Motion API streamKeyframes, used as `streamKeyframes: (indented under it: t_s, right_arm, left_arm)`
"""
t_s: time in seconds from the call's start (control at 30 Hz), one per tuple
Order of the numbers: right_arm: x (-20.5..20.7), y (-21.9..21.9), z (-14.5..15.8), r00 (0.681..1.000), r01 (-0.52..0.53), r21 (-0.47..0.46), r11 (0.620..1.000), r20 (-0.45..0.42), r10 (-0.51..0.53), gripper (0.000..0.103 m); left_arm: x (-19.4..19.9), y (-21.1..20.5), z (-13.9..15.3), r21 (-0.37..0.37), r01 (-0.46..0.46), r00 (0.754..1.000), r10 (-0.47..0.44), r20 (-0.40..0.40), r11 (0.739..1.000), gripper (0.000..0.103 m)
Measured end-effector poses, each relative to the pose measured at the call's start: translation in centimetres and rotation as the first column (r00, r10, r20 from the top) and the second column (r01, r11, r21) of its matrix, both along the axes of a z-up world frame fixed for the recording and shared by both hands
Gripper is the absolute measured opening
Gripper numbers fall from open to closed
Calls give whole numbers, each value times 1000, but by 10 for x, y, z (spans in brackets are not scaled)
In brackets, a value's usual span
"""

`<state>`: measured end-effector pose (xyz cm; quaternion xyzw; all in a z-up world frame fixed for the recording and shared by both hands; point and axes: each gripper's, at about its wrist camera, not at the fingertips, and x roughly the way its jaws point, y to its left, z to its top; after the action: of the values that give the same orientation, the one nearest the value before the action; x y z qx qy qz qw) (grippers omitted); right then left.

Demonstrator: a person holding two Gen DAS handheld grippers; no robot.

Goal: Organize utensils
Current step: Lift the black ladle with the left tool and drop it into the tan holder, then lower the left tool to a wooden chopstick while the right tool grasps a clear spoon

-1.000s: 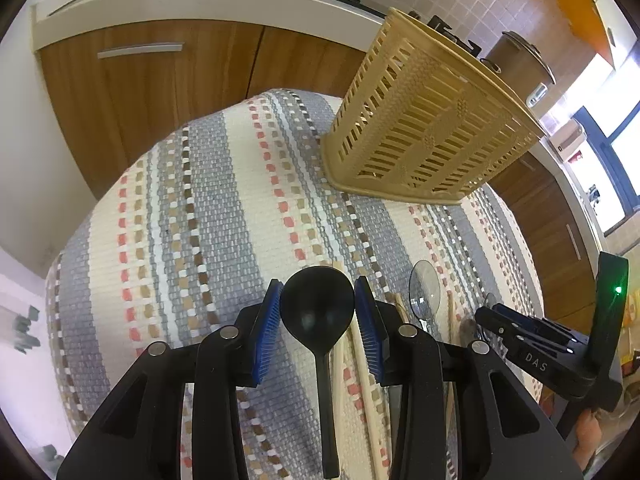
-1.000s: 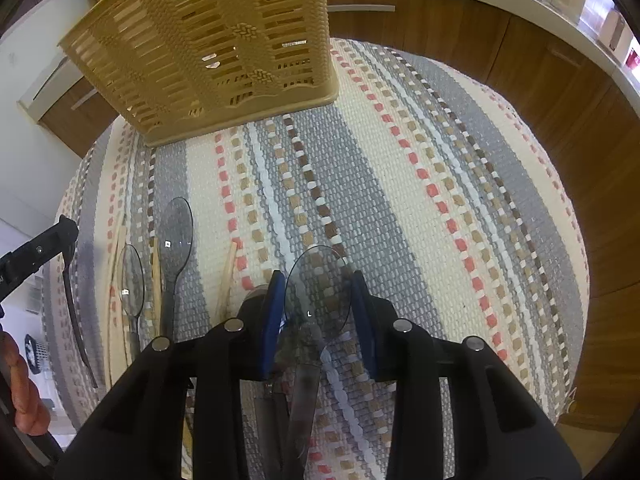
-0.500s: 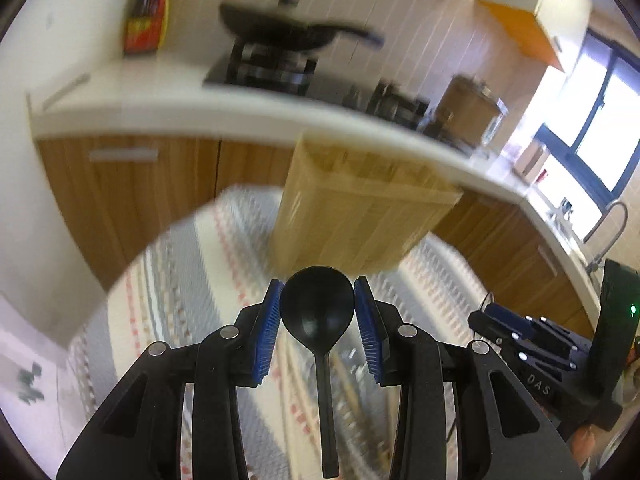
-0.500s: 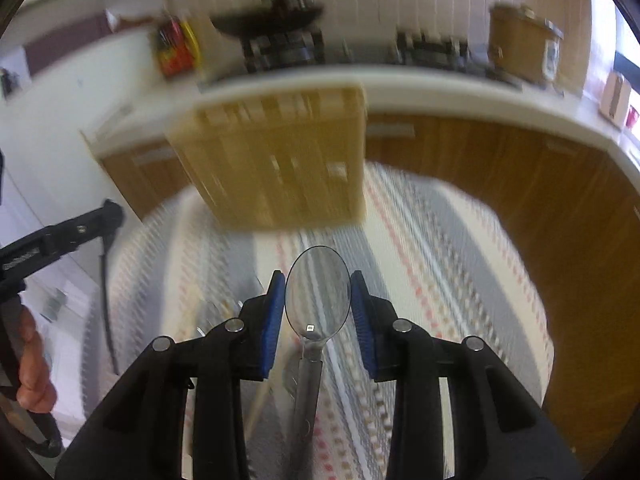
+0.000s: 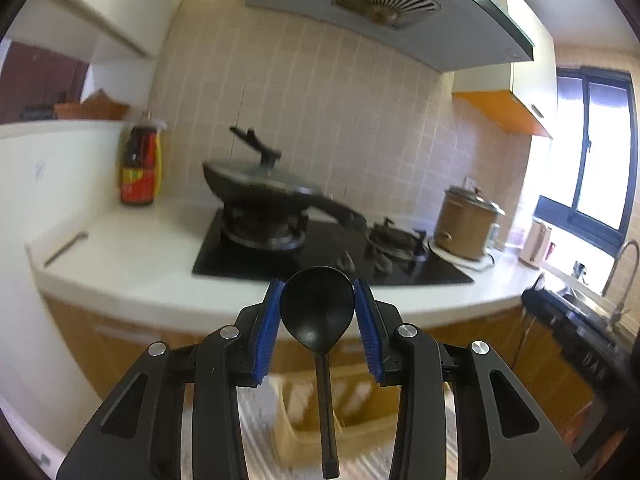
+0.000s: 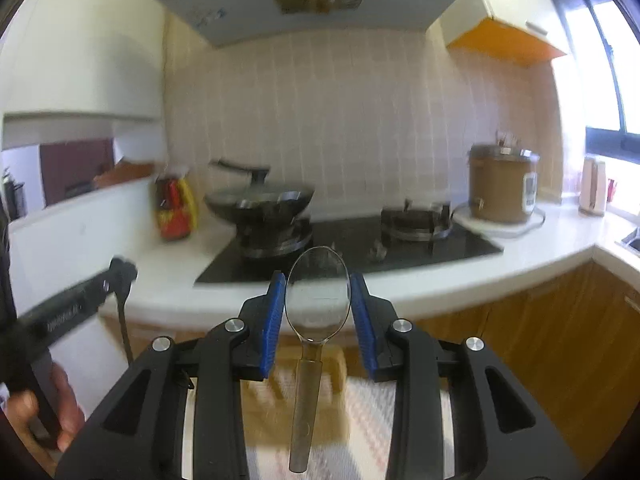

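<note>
Through my left wrist camera, the only writing is on the red label of a sauce bottle (image 5: 139, 168) and a sticker on the range hood (image 5: 384, 4); both are too blurred to read. My left gripper (image 5: 318, 312) is clamped narrowly on a black spoon (image 5: 318, 308): its matte, rounded bowl sits between the blue pads (image 5: 267, 332), touching both, and its thin handle hangs down toward the camera. Below it, a tan basket (image 5: 304, 420) stands on a striped cloth (image 5: 256, 440), smeared and half hidden behind my gripper. A lidded wok (image 5: 260, 188) sits on the stove.

Through my right wrist camera, lettering runs along the side of my left gripper at the picture's left edge, too blurred to read, with my left hand (image 6: 60, 412) partly cut off below it. My right gripper (image 6: 318, 308) grips a clear plastic spoon (image 6: 318, 300) by the bowl, pads against both edges; the stove shows through it, and the smoky handle points down. The basket (image 6: 312, 364) beneath is mostly covered and out of focus. A brown cooker (image 6: 504, 184) stands on the kitchen counter.
</note>
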<state>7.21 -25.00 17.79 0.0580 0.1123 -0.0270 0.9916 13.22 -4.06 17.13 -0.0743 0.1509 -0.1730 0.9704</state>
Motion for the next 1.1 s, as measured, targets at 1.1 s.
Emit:
streamKeyframes:
  t_s: [1.1]
  right_arm:
    - [53,-2,-56,998,38,-83,996,45,-34,65]
  left_arm:
    - [32,-4,-51,6,28,1000,-28,8,1000,43]
